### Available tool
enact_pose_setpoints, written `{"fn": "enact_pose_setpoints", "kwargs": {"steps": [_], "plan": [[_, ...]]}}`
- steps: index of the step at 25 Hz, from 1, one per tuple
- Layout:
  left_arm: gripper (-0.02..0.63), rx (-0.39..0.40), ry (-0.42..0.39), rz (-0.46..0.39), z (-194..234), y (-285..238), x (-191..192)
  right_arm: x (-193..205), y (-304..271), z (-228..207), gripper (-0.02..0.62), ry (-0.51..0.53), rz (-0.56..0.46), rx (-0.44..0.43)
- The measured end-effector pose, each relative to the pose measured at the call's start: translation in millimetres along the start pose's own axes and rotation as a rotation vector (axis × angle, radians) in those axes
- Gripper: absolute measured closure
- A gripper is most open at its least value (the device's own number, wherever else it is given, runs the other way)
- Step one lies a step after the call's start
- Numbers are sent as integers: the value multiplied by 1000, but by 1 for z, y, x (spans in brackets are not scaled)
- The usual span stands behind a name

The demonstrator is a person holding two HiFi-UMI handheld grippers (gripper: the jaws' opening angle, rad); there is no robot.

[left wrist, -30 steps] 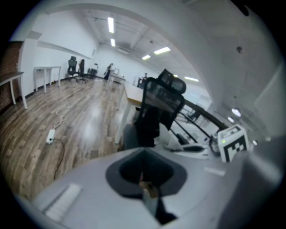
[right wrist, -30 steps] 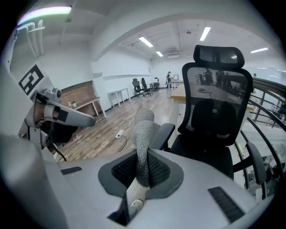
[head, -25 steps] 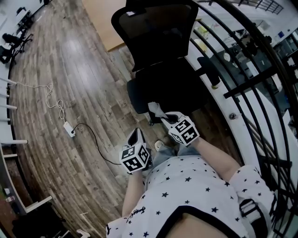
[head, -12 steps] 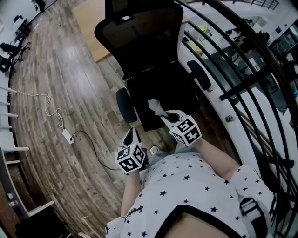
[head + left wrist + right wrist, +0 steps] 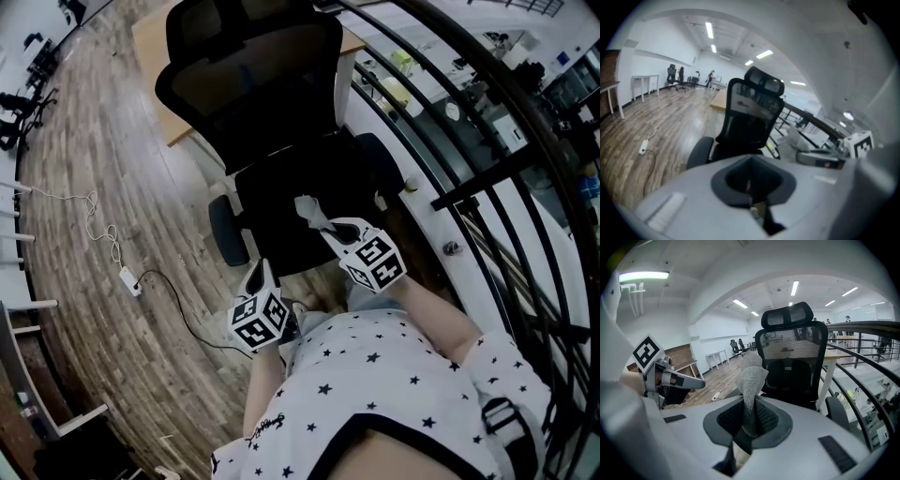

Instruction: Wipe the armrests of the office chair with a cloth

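A black mesh-backed office chair [image 5: 281, 122] stands in front of me, facing me. Its left armrest [image 5: 228, 231] and right armrest [image 5: 380, 167] flank the seat. My right gripper [image 5: 314, 217] hangs over the front of the seat, shut on a grey cloth [image 5: 310, 212] that sticks up between its jaws [image 5: 751, 385]. My left gripper [image 5: 260, 277] sits lower left, short of the left armrest [image 5: 699, 152], jaws shut with nothing between them. The chair [image 5: 794, 362] fills the middle of both gripper views.
A black curved railing [image 5: 487, 159] runs close along the chair's right side. A power strip with a white cable [image 5: 125, 277] lies on the wooden floor to the left. A wooden desk [image 5: 155, 37] stands behind the chair.
The chair has turned and shifted left in view, so its left armrest now shows beside the seat. Both grippers keep nearly the same place, the left a little lower.
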State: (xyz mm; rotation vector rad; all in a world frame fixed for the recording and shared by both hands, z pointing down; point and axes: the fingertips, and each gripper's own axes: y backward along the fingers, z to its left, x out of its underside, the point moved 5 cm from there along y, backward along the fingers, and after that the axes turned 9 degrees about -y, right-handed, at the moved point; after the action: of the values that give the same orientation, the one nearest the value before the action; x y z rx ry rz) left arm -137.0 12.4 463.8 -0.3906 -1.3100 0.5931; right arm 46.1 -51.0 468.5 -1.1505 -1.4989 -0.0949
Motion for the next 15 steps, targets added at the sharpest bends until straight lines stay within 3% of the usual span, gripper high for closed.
{"fn": "enact_pose_setpoints", "kwargs": {"steps": [15], "plan": [[604, 16, -20, 10, -87, -69, -18, -22, 35, -99, 558, -1, -27, -1]]}}
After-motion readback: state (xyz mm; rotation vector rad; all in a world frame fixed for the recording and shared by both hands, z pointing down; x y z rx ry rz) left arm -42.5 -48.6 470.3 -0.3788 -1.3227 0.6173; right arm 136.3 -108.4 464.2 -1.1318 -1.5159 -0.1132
